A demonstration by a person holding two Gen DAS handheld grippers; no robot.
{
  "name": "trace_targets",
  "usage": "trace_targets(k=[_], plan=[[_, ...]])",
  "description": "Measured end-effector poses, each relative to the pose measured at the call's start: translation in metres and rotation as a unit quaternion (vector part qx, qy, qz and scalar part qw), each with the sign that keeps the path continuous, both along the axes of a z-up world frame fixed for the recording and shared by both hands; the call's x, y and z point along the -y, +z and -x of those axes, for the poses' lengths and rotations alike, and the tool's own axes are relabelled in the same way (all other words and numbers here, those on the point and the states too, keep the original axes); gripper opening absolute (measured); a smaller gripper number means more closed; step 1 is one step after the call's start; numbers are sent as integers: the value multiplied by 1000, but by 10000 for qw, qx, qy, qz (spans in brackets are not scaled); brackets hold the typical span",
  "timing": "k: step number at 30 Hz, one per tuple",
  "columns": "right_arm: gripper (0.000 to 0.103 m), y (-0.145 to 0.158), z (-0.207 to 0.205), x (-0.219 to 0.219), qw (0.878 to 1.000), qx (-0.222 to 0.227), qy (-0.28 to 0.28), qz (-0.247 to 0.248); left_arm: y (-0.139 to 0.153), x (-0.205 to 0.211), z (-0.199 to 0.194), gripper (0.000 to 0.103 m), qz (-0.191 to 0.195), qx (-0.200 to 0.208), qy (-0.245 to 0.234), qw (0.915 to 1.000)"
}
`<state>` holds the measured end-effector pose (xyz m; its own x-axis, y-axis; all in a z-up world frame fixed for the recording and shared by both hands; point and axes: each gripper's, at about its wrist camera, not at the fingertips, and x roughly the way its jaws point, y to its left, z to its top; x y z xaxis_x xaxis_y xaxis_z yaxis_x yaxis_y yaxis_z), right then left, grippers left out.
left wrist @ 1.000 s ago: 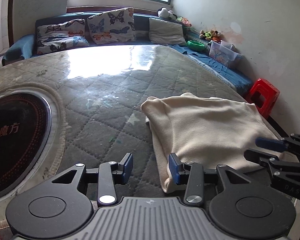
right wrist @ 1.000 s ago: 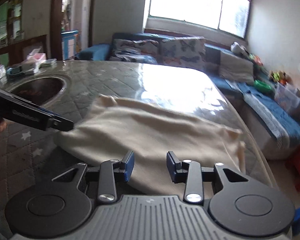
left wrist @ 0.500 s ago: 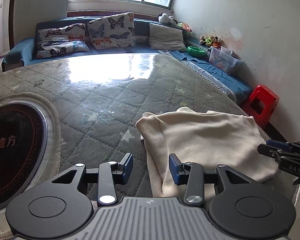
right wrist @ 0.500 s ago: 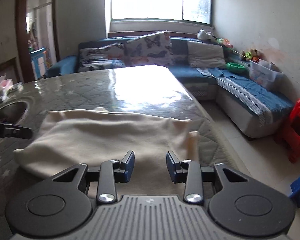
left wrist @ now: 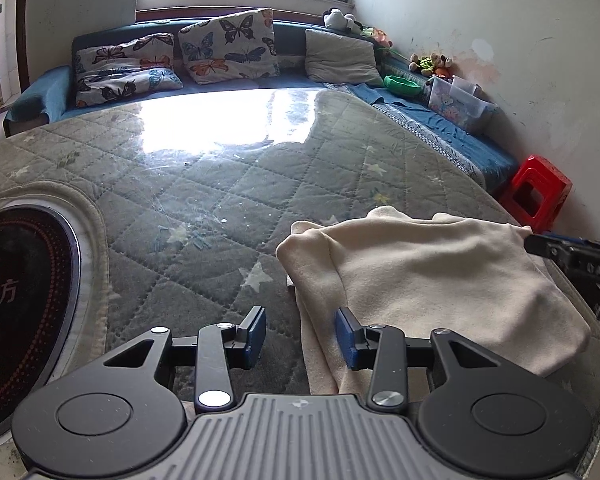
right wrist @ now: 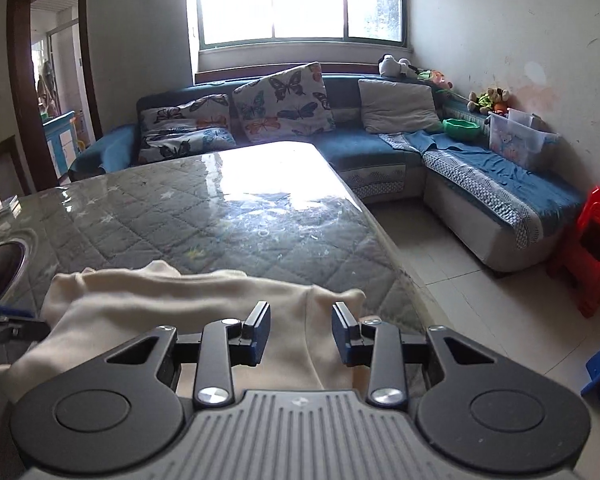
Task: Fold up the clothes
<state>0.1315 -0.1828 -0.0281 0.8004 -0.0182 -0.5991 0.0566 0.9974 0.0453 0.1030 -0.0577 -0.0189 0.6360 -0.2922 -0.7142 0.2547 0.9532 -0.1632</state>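
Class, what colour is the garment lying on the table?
Cream garment, plain, clearest in the left wrist view.

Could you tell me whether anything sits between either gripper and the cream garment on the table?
Nothing visible does. The left gripper hangs open over the cream garment at its left edge, and the right gripper hangs open over its right end, with only bare quilted table cover around.

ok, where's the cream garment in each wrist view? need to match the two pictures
Left wrist: cream garment lies right of centre on the quilted table, reaching under the near right finger pad.
Right wrist: cream garment spans lower left to centre, just beyond the finger pads, at the table's near edge.
Shared landmark: red stool at the right edge by the wall, also far right in the right wrist view.
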Motion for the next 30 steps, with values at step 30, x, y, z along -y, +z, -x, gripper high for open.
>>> trace_targets(k=[30], plan=[[54,8,51,-133,9724,-5,2117,977,12,-11,-8,57,52,-109,164,9998]])
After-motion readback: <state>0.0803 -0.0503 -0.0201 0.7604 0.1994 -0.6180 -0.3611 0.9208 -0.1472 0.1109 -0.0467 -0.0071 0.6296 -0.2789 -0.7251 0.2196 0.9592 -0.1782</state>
